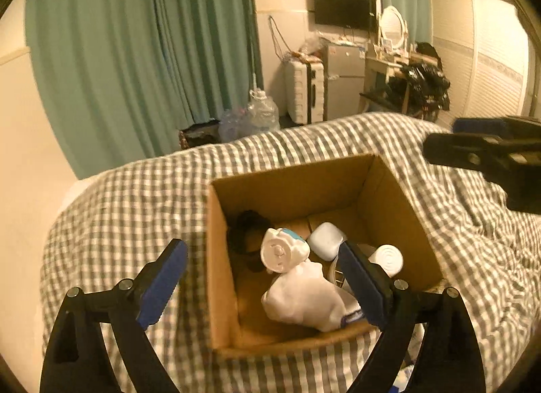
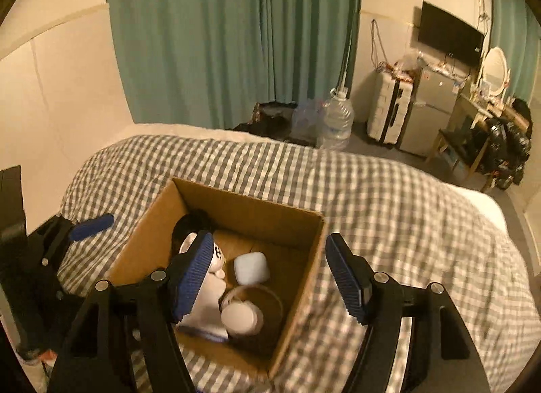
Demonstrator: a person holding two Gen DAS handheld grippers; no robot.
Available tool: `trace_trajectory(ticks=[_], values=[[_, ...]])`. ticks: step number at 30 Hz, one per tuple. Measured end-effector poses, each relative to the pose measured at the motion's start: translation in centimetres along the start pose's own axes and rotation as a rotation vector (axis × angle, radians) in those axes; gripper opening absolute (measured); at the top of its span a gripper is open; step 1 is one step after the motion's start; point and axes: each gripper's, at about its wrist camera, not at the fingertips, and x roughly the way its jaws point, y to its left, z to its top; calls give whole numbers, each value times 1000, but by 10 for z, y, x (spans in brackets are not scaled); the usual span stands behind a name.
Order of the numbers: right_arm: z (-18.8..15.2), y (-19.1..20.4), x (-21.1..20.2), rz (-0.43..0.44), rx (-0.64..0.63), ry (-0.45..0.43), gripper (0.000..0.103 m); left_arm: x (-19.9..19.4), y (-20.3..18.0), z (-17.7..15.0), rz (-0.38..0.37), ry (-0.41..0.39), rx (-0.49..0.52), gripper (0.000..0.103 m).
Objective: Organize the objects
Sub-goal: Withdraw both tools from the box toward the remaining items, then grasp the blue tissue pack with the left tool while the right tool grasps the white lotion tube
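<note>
The left tool (image 1: 262, 279) hangs spread and empty over the near-left corner of the cardboard box (image 1: 385, 183), one finger outside the box's left wall, the other above its contents; the right tool (image 2: 270, 274) is likewise spread and holds nothing, straddling the box's right wall. Both seem poised above the box because it is the collecting place: inside lie a white bundle of cloth (image 1: 304, 295), a white rounded case (image 1: 326, 241), a white round-lidded jar (image 1: 387, 259) and something black (image 1: 248, 224) against the far-left corner. The box sits on the checked bedcover (image 1: 135, 197), so it probably rests a little unsteadily. The black thing is too dark to identify, the right tool's left finger hides part of the bundle, and a brown ring beneath the jar is hard to read
</note>
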Motion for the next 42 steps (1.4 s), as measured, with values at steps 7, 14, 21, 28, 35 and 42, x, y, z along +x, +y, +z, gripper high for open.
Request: trace_trajectory(ticks=[7,14,21,28,35,42], values=[[-22,18,-67,-75,-64,-48,69,-46,10,-9,31,-19,-33,97],[-56,44,-93,-52,-102,-36,69,-71,11,-40,53,-4,-63,99],[-107,54,-75,-40,-89,54,68,-62,-3,-81,74,46,-101,100],[-167,49,-29,-36,-57,203,60,-33,-18,-111,74,110,-70,100],[-189,47,22,-67,-68,353,34,-11,-13,-129,86,179,-75,100],[-204,54,48,-69,-117,466,34,-9,-10,-132,93,187,-87,100]])
